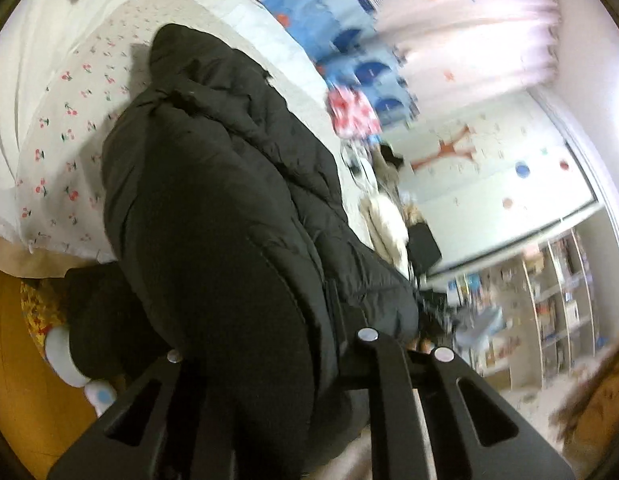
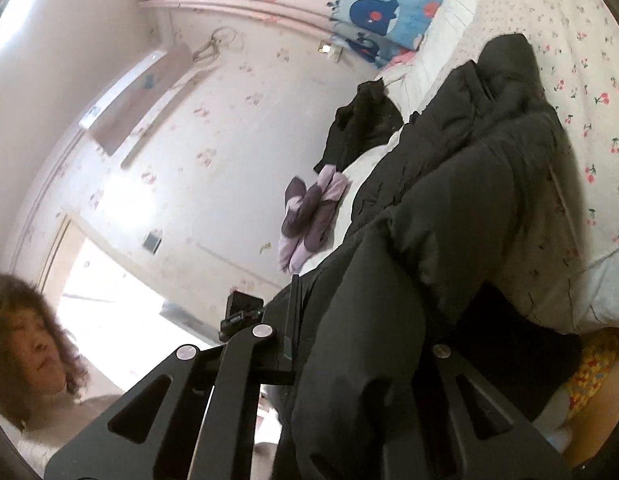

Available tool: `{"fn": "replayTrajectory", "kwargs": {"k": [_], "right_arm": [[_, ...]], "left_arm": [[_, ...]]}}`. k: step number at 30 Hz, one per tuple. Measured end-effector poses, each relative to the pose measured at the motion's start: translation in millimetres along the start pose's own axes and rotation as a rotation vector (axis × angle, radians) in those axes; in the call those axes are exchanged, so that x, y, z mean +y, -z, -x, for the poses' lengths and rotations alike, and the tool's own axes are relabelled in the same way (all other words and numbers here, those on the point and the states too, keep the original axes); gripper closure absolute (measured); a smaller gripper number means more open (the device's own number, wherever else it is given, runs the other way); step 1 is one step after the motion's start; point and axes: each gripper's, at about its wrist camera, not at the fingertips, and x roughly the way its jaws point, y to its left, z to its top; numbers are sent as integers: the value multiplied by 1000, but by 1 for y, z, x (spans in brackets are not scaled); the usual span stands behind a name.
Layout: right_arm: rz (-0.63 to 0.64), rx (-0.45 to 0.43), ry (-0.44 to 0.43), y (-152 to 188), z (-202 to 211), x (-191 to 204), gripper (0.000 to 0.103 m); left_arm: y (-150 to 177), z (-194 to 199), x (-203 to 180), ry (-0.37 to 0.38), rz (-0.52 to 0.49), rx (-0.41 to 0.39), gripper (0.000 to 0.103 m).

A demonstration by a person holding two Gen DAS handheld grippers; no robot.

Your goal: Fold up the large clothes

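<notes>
Cherry-print bed (image 1: 65, 128); both claws full of black coat (image 1: 213, 200).

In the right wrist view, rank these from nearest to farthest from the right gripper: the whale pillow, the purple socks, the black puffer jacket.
1. Black puffer jacket: clamped in the right gripper.
2. Purple socks: on the bed, left of the jacket.
3. Whale pillow: far end of the bed, near the curtain.
</notes>
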Motion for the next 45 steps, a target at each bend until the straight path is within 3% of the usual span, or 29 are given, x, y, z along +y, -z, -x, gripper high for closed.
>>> {"fn": "replayTrajectory", "kwargs": {"k": [2, 4, 5, 6, 7, 10, 14, 17, 19, 20, 24, 29, 35, 40, 45], "right_arm": [[-62, 54, 41, 10, 6, -20, 87], [-128, 92, 76, 26, 9, -38, 67], [-179, 108, 96, 37, 12, -55, 61], [-205, 115, 100, 48, 16, -63, 48], [-230, 120, 100, 58, 18, -72, 43], [-287, 131, 101, 83, 15, -98, 42], [-306, 121, 67, 100, 8, -110, 41], [-260, 90, -2, 98, 1, -104, 46], [-210, 68, -27, 95, -1, -94, 67], [-188, 56, -30, 93, -2, -88, 70], [-104, -10, -12, 86, 6, -62, 85], [-33, -114, -91, 77, 10, -18, 89], [6, -206, -215, 58, 13, 19, 89], [-20, -231, -216, 48, 11, 3, 89], [2, -244, -233, 15, 2, 15, 89]], "left_arm": [[5, -4, 18, 8, 13, 76, 81], [14, -10, 43, 9, 52, 147, 63], [19, -13, 59, 1, 81, 164, 47], [24, -14, 75, -7, 110, 157, 36], [29, -17, 90, 0, 139, 147, 35], [35, -20, 116, -22, 203, 133, 13], [40, -19, 128, 1, 236, 106, 9], [43, -21, 121, 87, 224, 80, 10], [45, -23, 105, 115, 167, 59, 33], [44, -23, 96, 93, 146, 58, 55], [43, -17, 76, 29, 111, 19, 76], [40, 2, 38, 58, 37, -51, 85], [23, 23, 0, 152, -31, -80, 86], [10, 22, 24, 135, 35, -56, 86], [-16, 24, 21, 184, 36, -121, 86]]}}
